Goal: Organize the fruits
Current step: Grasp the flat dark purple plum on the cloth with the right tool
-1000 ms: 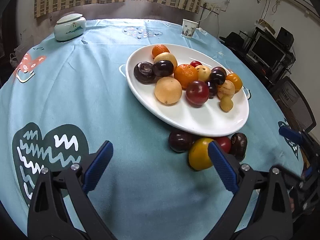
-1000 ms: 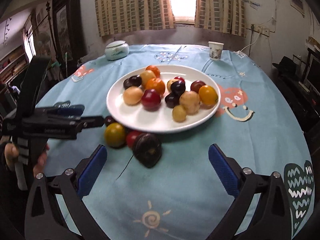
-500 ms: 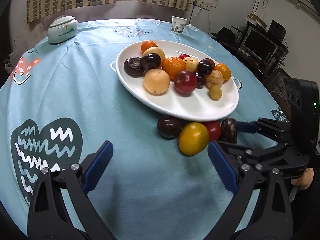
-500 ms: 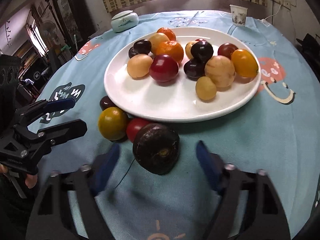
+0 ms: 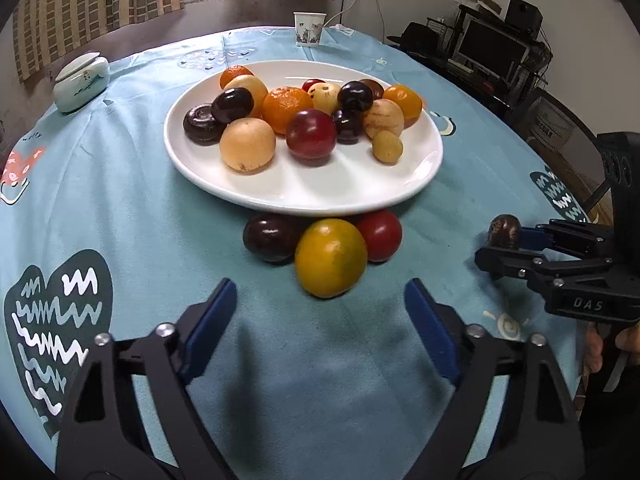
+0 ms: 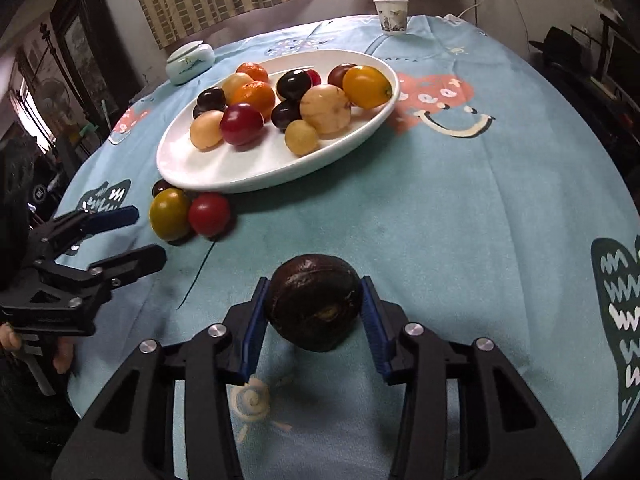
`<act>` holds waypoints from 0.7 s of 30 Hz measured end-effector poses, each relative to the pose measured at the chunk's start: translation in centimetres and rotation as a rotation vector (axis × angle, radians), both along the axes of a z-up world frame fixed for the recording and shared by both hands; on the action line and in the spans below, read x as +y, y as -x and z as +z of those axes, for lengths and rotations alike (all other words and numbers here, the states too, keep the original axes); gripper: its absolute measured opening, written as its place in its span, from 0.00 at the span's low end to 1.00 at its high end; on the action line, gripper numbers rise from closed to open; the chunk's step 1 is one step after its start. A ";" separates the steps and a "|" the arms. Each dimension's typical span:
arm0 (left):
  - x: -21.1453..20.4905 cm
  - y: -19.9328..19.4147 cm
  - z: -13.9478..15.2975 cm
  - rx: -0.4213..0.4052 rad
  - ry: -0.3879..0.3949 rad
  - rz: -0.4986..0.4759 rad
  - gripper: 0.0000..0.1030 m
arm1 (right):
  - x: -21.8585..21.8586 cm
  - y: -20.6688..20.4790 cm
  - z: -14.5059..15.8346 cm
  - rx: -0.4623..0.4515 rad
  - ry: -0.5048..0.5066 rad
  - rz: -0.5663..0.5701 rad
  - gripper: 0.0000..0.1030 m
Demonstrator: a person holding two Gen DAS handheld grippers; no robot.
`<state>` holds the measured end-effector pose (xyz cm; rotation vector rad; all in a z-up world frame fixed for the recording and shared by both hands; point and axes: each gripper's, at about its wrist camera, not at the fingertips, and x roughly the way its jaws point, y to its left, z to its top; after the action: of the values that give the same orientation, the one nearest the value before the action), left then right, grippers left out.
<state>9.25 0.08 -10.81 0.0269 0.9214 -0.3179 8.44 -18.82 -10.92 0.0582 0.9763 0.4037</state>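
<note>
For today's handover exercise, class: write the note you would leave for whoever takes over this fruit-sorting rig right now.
Right gripper: shut on the dark brown fruit, held above the tablecloth.
Left gripper: open, holding nothing, pointed at the yellow-green fruit.
White plate: already holds about a dozen fruits.
Still on the cloth at the plate's near rim: the yellow-green fruit, a red fruit and a dark purple fruit, bunched together.
Left to do: plate the held fruit, then those three.
</note>
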 end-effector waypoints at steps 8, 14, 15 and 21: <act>-1.3 -0.5 -0.5 0.000 -0.031 -0.031 0.48 | -0.6 0.1 -0.2 -0.017 -0.055 -0.001 0.44; -1.2 -0.8 -0.4 -0.004 -0.014 -0.019 0.38 | -0.7 0.1 -0.3 -0.020 -0.064 0.004 0.45; -1.0 -0.7 -0.3 -0.002 0.004 -0.024 0.38 | -0.7 0.1 -0.3 -0.020 -0.062 0.004 0.45; -1.0 0.2 -0.2 -0.001 -0.023 -0.023 0.61 | -0.5 0.2 -0.2 -0.018 -0.049 0.008 0.48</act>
<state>9.02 -0.88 -11.04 0.0585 0.9242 -0.3290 8.22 -19.28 -11.12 0.0956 0.9492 0.4347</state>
